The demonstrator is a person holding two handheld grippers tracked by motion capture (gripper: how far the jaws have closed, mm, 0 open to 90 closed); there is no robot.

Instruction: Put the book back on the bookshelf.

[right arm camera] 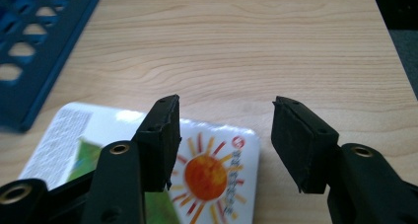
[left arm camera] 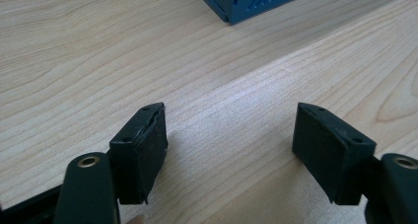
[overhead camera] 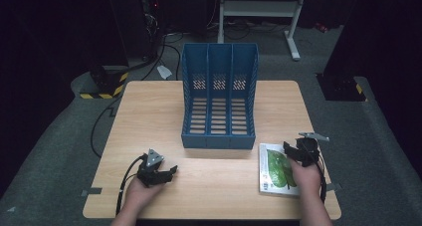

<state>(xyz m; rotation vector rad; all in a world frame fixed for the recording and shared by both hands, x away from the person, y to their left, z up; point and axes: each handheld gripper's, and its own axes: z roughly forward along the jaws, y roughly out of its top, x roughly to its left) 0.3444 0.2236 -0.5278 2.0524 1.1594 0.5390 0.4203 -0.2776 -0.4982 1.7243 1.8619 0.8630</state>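
A thin book (overhead camera: 277, 169) with a white cover, green leaves and an orange sun (right arm camera: 206, 177) lies flat near the table's front right. Above its right part hovers my right gripper (overhead camera: 291, 150), open, its jaws (right arm camera: 224, 140) straddling the book's far corner with nothing between them. A blue three-slot file rack (overhead camera: 219, 99) stands in the middle of the table, open side up and toward me; its corner (left arm camera: 241, 2) shows in the left gripper view. My left gripper (overhead camera: 166, 173) rests low at the front left, open (left arm camera: 229, 142) over bare wood.
The wooden table (overhead camera: 149, 111) has free room left of the rack and between the two grippers. The rack's slotted side (right arm camera: 34, 46) lies just left of the book. Cables, a hazard-striped base (overhead camera: 102, 84) and a white stand (overhead camera: 259, 9) are on the floor beyond.
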